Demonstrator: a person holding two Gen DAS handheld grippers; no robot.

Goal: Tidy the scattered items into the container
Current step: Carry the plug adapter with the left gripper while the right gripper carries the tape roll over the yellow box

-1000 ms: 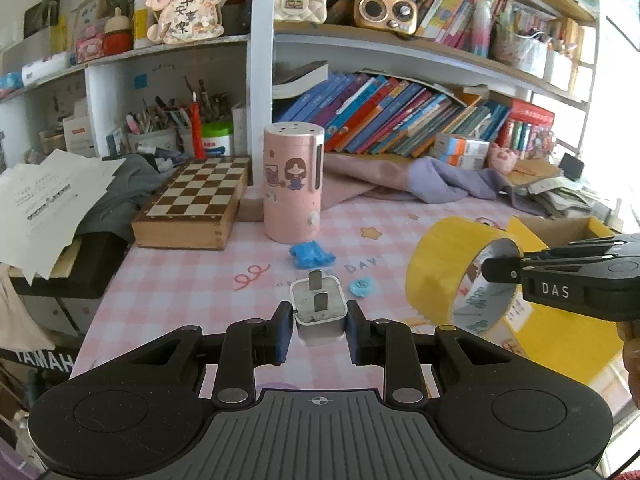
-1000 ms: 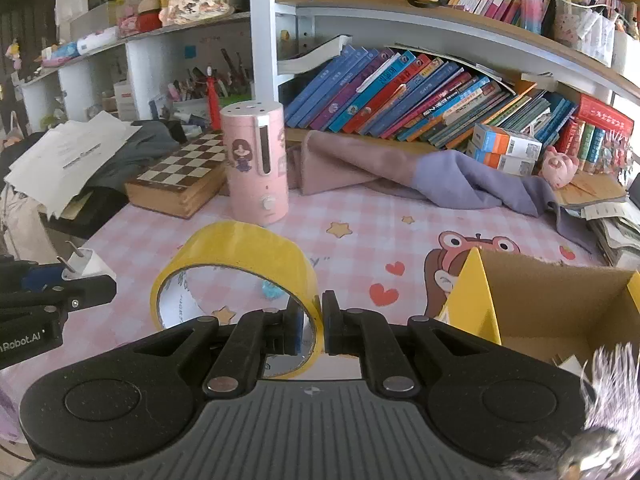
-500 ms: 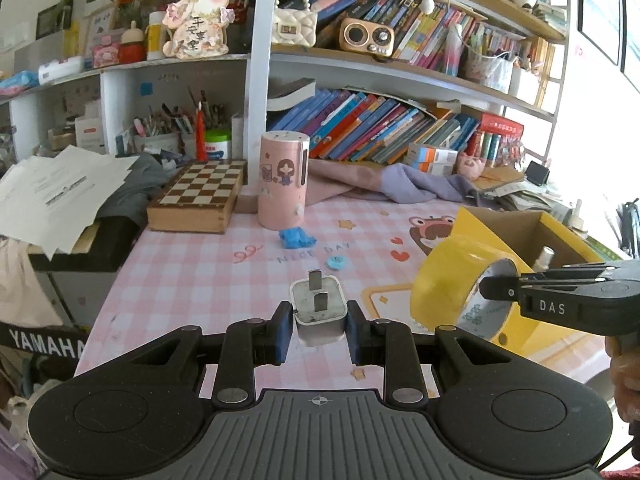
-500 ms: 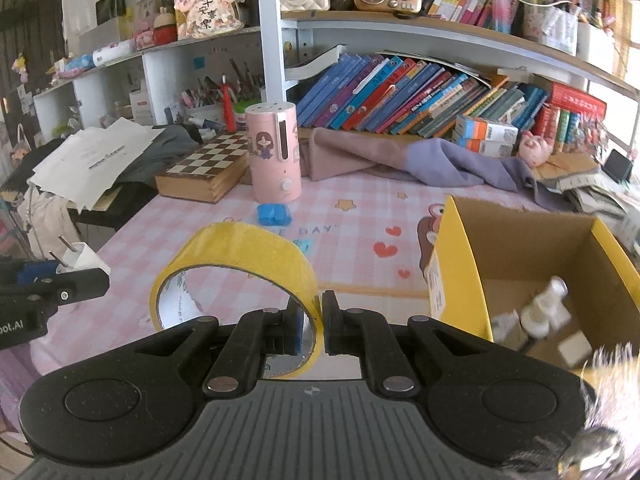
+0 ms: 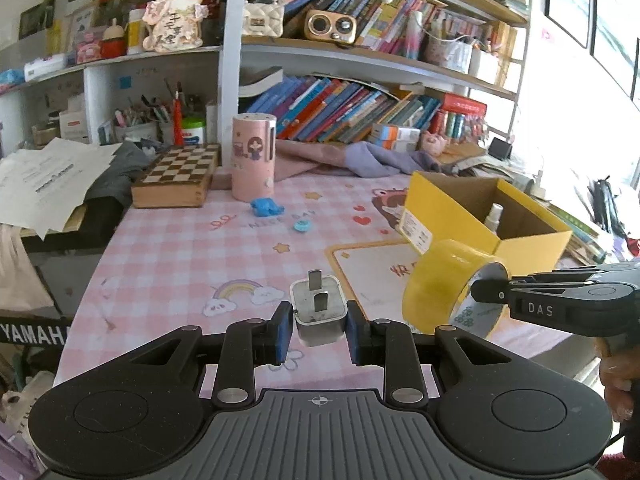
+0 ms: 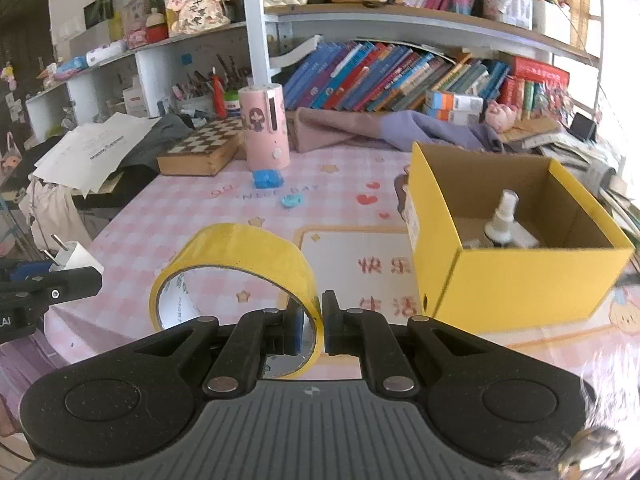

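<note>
White plug adapter (image 5: 319,311) clamped in left gripper (image 5: 319,334), yellow tape roll (image 6: 236,264) pinched by right gripper (image 6: 311,330), both held near yellow box (image 6: 516,280), spray bottle (image 6: 503,216) seen inside it.

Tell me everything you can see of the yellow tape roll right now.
The yellow tape roll is a wide ring of glossy yellow packing tape with a pale inner core bearing faint print. It is held off the table, tilted so its opening faces partly left in the right wrist view. The right tongs are shut on its wall, one pad inside the ring, one outside. Nothing else touches it. It hangs over the pink checked tablecloth, left of the open yellow box.
</note>
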